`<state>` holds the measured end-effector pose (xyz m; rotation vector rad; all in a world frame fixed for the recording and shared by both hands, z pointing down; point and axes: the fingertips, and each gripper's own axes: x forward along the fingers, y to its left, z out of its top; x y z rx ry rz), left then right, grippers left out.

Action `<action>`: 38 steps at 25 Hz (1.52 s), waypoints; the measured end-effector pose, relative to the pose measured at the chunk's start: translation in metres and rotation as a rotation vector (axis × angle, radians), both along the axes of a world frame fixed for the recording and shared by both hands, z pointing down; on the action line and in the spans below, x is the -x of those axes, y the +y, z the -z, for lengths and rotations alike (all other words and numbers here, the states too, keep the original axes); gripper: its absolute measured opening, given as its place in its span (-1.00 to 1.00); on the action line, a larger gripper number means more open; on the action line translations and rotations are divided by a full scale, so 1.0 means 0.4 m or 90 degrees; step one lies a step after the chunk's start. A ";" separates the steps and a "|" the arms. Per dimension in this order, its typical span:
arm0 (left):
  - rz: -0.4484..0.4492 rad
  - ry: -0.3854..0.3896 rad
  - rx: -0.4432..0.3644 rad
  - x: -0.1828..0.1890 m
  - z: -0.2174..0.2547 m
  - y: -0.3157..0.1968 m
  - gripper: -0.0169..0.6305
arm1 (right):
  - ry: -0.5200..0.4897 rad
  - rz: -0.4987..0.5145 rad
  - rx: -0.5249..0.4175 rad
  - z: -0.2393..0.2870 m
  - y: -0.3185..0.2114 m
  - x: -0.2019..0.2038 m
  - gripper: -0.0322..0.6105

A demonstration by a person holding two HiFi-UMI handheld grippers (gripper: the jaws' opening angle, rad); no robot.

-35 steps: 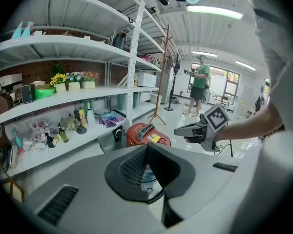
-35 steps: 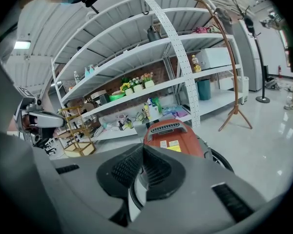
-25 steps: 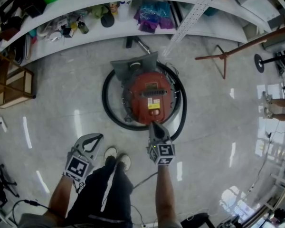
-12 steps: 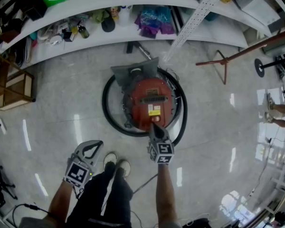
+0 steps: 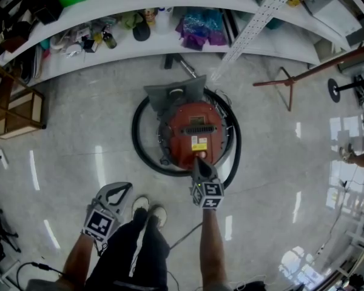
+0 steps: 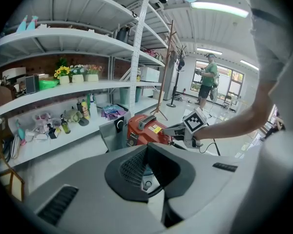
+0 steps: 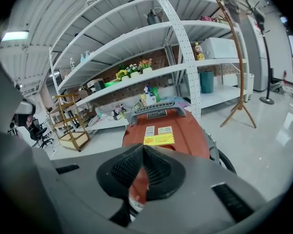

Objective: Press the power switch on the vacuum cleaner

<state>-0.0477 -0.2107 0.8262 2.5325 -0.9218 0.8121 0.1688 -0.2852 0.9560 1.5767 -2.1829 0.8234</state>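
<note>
Two grippers: jaws together on both, nothing held.
Right gripper [image 5: 199, 160]: tip has edged forward onto near edge of vacuum cleaner [image 5: 194, 126], floor centre.
Left gripper [image 5: 122, 188]: idle, near left.
Power switch: hidden under tip; press looks imminent.

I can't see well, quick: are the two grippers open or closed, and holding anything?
Left gripper: fingers closed, holding nothing.
Right gripper: fingers closed, holding nothing, tips at the red round vacuum cleaner.
</note>
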 end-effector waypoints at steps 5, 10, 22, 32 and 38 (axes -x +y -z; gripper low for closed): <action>0.002 -0.004 0.000 0.000 0.002 -0.005 -0.97 | -0.005 0.005 -0.005 -0.002 0.000 0.001 -0.86; 0.000 -0.004 0.001 -0.007 -0.003 -0.002 -0.97 | 0.004 0.008 0.001 -0.004 -0.003 0.001 -0.86; 0.007 -0.004 0.006 0.007 -0.007 0.001 -0.97 | 0.027 0.014 0.014 -0.007 -0.008 0.008 -0.86; 0.001 -0.003 0.006 0.006 -0.011 0.006 -0.97 | 0.031 0.018 0.009 0.008 -0.017 0.017 -0.86; 0.001 -0.003 0.008 0.010 -0.012 0.005 -0.97 | 0.061 0.027 0.021 -0.016 -0.021 0.023 -0.87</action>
